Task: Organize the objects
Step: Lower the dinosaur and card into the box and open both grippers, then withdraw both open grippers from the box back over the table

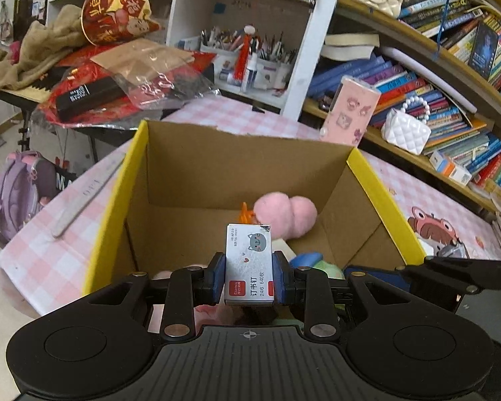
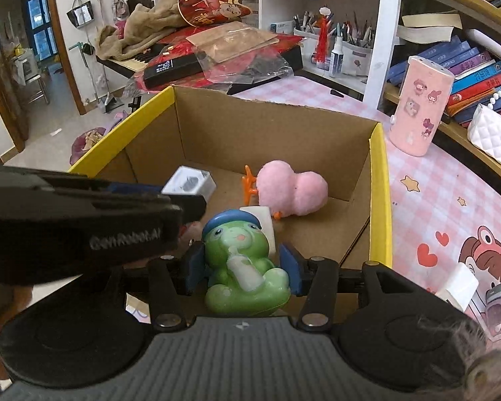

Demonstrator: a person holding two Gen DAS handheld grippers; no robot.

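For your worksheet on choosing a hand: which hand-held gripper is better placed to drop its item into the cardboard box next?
Probably the left hand-held gripper: its staple box hangs over the open cardboard box. The right hand-held gripper's jaws only flank the green frog toy.

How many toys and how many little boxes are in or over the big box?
Toys: 2, the pink plush and the green frog between the right gripper's fingers.
Little boxes: 2, the staple box in the left gripper and a white box behind the frog.
Total: 4
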